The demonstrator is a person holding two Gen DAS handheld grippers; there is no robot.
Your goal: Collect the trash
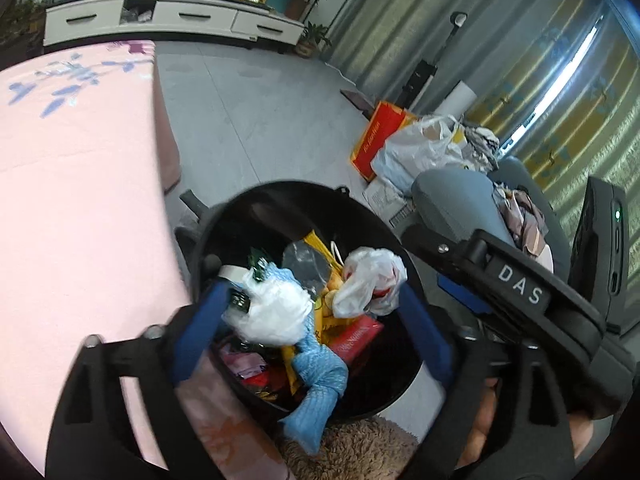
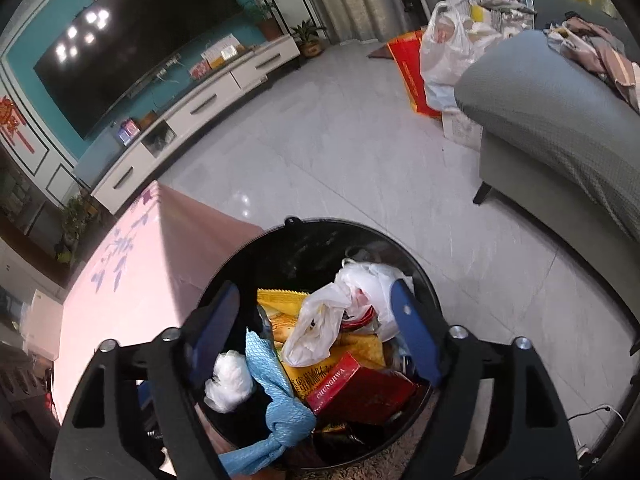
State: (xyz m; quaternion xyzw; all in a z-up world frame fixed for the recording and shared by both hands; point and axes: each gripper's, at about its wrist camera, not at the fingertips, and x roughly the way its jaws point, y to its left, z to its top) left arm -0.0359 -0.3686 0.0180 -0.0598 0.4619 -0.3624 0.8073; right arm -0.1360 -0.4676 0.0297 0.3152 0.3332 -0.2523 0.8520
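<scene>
Pale grey tiled floor (image 2: 360, 128) stretches ahead of the grippers. Far ahead, a white low cabinet (image 2: 208, 100) stands under a dark television (image 2: 132, 40) on a teal wall (image 2: 24, 52). A pink cloth-covered table (image 1: 80, 184) lies left. A grey sofa (image 2: 560, 120) sits right, with daylight through curtains (image 1: 560, 80) beyond.

A round black bin (image 2: 420, 276) stands on the floor, filled with trash: a knotted blue cloth (image 2: 276, 396), crumpled white plastic bags (image 2: 320, 328), a red carton (image 2: 360, 392), yellow wrappers (image 2: 280, 300).
</scene>
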